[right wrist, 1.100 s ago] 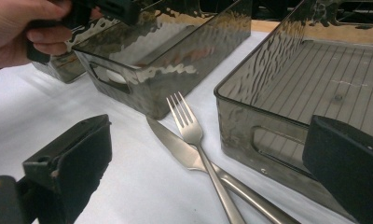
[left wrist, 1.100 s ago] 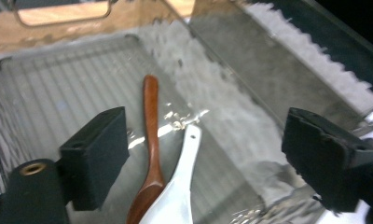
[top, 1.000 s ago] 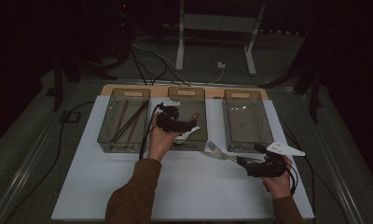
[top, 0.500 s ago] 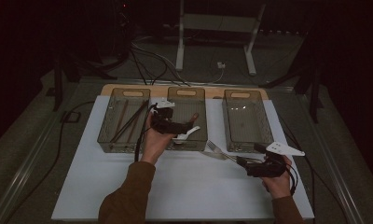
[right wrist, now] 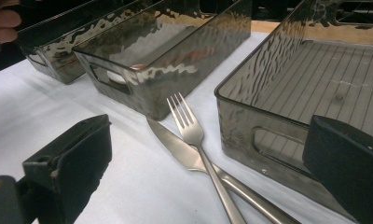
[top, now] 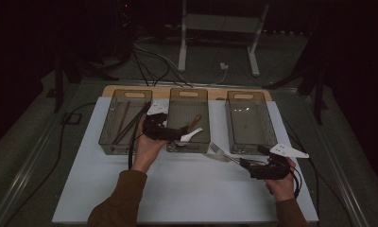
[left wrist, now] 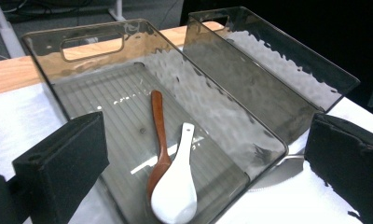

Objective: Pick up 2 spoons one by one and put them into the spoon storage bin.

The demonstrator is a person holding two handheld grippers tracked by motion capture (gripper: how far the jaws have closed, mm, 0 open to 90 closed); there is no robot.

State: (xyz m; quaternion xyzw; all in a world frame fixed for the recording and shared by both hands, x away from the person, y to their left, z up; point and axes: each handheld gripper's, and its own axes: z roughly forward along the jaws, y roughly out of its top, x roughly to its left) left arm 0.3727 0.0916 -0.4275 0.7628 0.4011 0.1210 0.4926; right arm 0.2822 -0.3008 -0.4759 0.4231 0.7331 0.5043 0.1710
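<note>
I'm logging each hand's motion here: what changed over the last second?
The left gripper, open, shifted slightly toward the left bin above the middle bin's spoons. The right gripper, fork and knife stayed put.

The person's left hand (top: 147, 144) reaches forward from a brown sleeve, holding the left gripper (top: 180, 134) raised, its black jaws spread wide and pointing to the person's right. The right hand (top: 281, 182) sits low and close in, its right gripper (top: 244, 163) aimed leftward, jaws also parted.
</note>
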